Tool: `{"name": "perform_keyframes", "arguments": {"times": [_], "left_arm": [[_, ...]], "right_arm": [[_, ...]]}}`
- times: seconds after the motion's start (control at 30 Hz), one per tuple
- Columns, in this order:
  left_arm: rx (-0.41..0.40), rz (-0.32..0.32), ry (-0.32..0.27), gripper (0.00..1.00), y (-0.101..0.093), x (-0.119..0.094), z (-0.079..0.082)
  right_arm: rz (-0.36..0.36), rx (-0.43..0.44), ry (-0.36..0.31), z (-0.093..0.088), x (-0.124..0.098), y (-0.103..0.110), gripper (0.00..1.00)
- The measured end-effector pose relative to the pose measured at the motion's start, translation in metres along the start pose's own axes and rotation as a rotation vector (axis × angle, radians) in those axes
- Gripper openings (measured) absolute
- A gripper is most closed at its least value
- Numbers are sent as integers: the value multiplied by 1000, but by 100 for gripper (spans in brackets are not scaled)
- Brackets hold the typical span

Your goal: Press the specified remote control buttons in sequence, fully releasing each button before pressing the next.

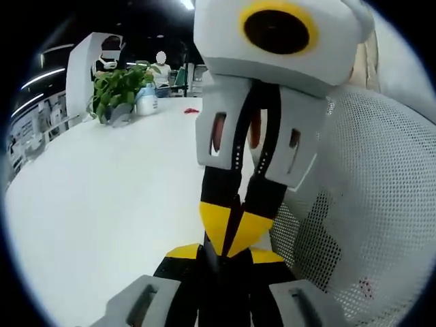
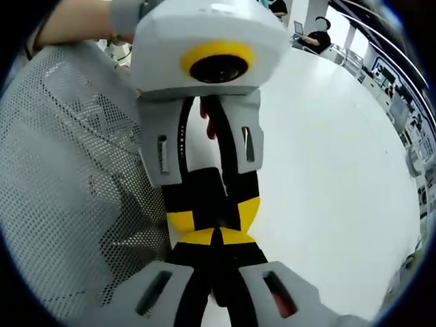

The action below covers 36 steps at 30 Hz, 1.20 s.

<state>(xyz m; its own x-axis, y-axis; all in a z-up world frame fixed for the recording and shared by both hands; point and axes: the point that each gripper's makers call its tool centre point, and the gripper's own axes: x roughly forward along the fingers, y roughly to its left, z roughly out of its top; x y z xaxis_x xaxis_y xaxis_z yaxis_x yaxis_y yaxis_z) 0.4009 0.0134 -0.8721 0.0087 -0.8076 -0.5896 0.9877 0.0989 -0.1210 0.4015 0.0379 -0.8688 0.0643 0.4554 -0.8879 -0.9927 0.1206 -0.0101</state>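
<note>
Left gripper view: the left claw (image 1: 225, 262) is seen rising from the bottom edge. Its two jaws are brought together at their yellow tips, so it is recorded as closed. The right claw (image 1: 230, 231) is seen entering from above, pointed straight at the left claw. Its yellow tips are likewise drawn together into a single wedge, so it too is recorded as closed. The two sets of tips are observed nose to nose; whether they touch or only sit just short of touching cannot be told.

A white bench (image 1: 102, 204) is seen to the left of both claws and beneath them. A white mesh chair back (image 1: 381, 204) is seen close by on the right of the claws. Well beyond the claws, at the far side of the bench, a potted green plant (image 1: 119, 92) is noted. A white bottle (image 1: 146, 99) stands just beside the plant, and a small red item (image 1: 192, 109) lies further to the right.

Right gripper view: the same tip-to-tip arrangement is seen from the other side. The mesh chair back is now on the left and the bare bench on the right. A person's forearm (image 2: 75, 20) is noted above and to the left of the left claw's body.

Remote control: its place relative to either claw cannot be told from these views.
</note>
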Motion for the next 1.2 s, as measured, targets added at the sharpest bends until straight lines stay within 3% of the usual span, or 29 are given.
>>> {"name": "perform_keyframes", "arguments": {"times": [0.8,0.87,1.2], "left_arm": [[1,1,-1,25,0,1,1],[2,-1,-1,25,0,1,1],[-2,2,-6,25,1,1,1]], "right_arm": [[19,-29,59,0,1,0,0],[26,23,33,1,1,-1,0],[18,11,-34,2,0,-1,0]]}}
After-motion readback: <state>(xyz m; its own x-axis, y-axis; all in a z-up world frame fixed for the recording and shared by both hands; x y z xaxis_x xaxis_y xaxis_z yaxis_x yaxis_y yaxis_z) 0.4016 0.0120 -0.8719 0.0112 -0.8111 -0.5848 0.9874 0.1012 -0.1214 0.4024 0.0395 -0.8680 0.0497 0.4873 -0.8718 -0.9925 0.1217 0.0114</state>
